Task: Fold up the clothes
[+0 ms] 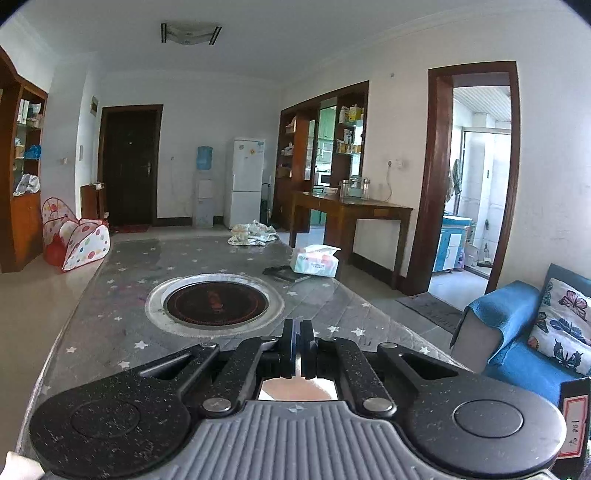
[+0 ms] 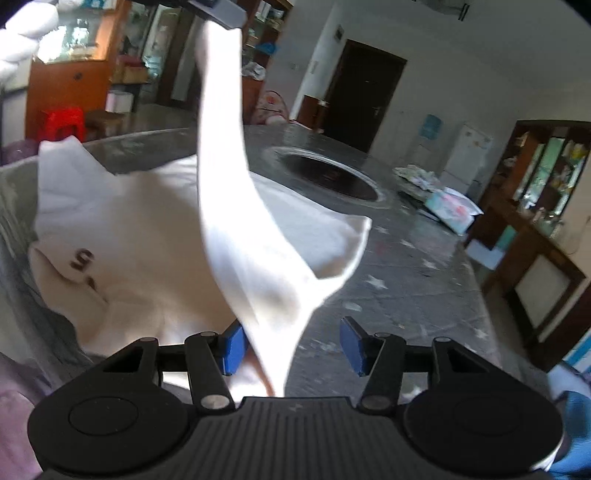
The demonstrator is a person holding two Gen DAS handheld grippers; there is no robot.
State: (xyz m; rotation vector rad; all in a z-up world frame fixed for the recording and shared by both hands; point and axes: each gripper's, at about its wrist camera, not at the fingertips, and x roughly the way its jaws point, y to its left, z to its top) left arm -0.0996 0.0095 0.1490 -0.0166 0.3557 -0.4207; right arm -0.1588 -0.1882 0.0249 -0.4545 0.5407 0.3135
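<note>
Shirt [image 2: 140, 236] is white, mostly lying on the near end of the desk [image 2: 406, 280], rumpled, dark letters on the chest; one strip of it is pulled straight up to the top of the right view, where the left claw [image 2: 221, 11] pinches it — in its own view that claw [image 1: 297, 345] has pads pressed together, with only a pale scrap of cloth visible below them. Lifting that edge high puts the cloth under tension, likely so a side or sleeve can swing over the body as a fold. Right claw [image 2: 293, 349] sits low at the near hem, blue pads wide apart, the taut strip hanging between them but nothing gripped; judging by placement it's lined up to take the lower end of that edge, though it could equally have just let go. A lower corner of the shirt curls up near the round burner [image 2: 328, 177] set in the desk. Farther out: tissue pack [image 1: 316, 260], a second crumpled garment [image 1: 253, 232] at the far end, well apart from the shirt
</note>
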